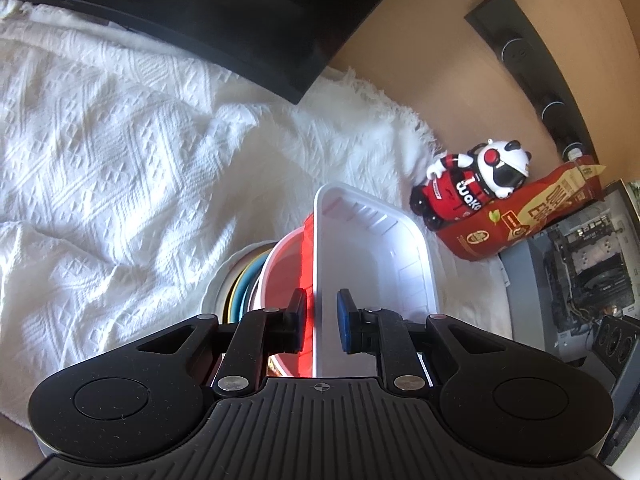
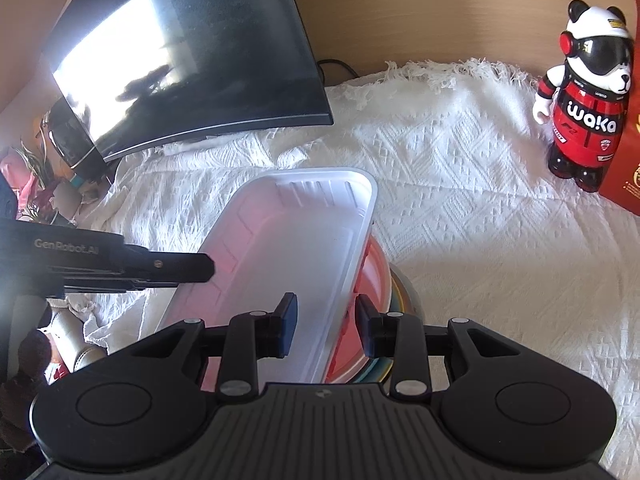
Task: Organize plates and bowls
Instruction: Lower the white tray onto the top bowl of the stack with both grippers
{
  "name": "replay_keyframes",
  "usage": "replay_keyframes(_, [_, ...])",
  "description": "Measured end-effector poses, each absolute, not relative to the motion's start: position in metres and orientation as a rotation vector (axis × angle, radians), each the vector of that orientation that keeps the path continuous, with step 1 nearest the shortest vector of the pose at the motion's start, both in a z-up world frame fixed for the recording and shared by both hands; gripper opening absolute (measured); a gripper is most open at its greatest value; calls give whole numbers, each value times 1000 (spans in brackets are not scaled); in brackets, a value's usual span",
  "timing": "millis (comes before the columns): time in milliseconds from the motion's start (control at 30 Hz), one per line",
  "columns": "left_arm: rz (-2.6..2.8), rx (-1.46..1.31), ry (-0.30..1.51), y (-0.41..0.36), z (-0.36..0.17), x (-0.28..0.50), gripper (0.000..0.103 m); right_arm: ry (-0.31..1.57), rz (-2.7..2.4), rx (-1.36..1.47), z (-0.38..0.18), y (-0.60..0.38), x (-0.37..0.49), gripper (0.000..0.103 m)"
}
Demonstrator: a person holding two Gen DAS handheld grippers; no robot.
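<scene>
Plates and bowls are mostly gathered already into one pile on the white woven cloth (image 2: 460, 200), so the sorting looks close to finished. Largest of the pieces is the white rectangular tray (image 2: 288, 240), which lies tilted across the top of the pile, one long edge raised, not yet seated flat. Under it sits the red bowl (image 1: 288, 264), and below that a nest of coloured plates (image 1: 240, 280) whose yellow and blue rims peek out at the side. The left gripper (image 1: 322, 320) straddles the tray's rim with its jaws parted and a visible gap on each side, gripping nothing. The right gripper (image 2: 326, 326) likewise brackets the tray's other rim, jaws apart and clear of it. What seems left is levelling the tray; no loose dish shows elsewhere.
</scene>
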State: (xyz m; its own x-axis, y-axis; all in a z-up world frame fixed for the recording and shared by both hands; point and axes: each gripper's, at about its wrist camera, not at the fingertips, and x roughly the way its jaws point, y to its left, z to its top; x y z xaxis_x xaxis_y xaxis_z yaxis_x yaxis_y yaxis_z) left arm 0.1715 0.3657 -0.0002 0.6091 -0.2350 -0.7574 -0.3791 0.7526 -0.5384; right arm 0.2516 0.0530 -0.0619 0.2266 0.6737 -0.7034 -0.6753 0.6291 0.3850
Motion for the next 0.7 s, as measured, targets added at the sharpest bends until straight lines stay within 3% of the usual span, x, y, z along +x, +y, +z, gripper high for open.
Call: replay_keyframes(700, [74,-761,949,370,-5,174,17,948,927,-8,-56,58,246,33])
